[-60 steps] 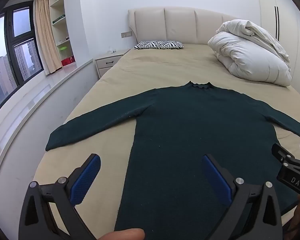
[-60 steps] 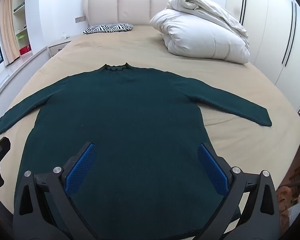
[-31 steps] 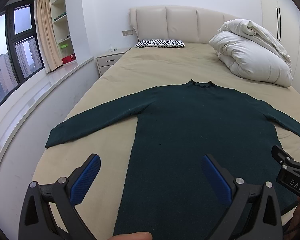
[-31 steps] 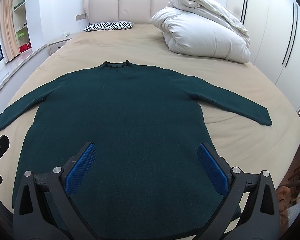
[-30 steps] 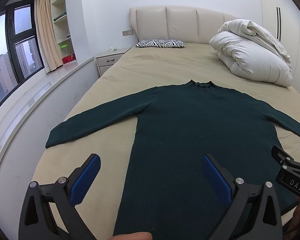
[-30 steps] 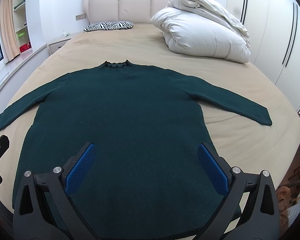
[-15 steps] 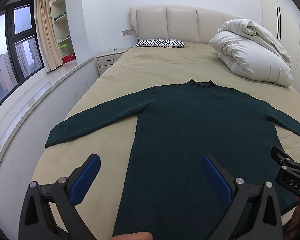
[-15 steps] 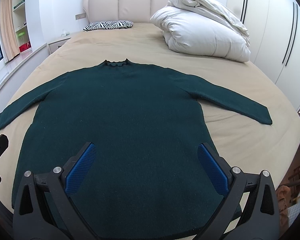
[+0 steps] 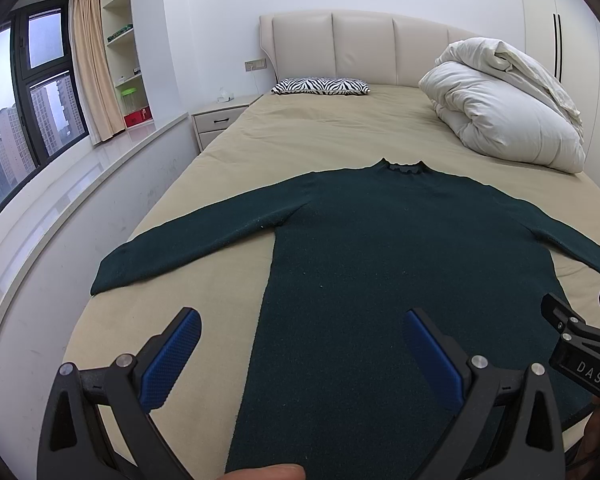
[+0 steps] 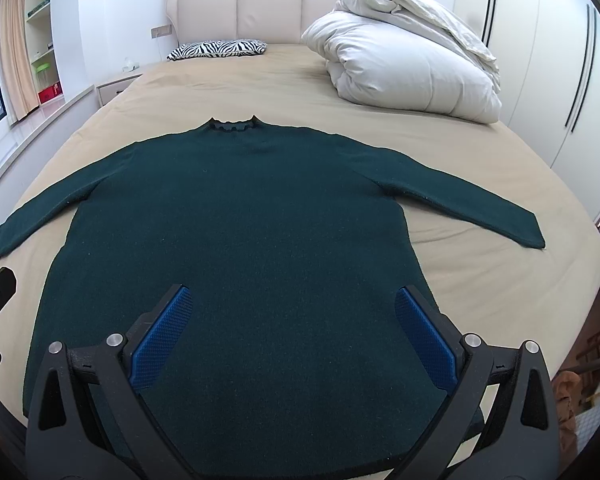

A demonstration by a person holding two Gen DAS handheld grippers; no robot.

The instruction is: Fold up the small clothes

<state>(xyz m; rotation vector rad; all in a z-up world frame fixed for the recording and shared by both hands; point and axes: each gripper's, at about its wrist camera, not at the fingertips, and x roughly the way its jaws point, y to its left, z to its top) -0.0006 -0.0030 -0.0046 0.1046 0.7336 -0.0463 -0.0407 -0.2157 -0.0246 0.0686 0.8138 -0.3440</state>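
Note:
A dark green long-sleeved sweater (image 9: 400, 240) lies flat on the beige bed (image 9: 340, 136), neck away from me, both sleeves spread out to the sides; it also shows in the right wrist view (image 10: 240, 216). My left gripper (image 9: 300, 344) is open and empty, held above the sweater's left lower part near the hem. My right gripper (image 10: 294, 328) is open and empty above the sweater's lower middle. The right gripper's tip shows at the right edge of the left wrist view (image 9: 572, 340).
A rolled white duvet (image 10: 408, 60) lies at the far right of the bed. A zebra-print pillow (image 10: 218, 49) lies by the headboard (image 10: 236, 12). A nightstand (image 9: 220, 120) and a window ledge (image 9: 60, 184) run along the left. Wardrobe doors (image 10: 560, 60) stand on the right.
Both grippers have drifted slightly forward over the sweater. The sweater has not moved and both grippers stay open.

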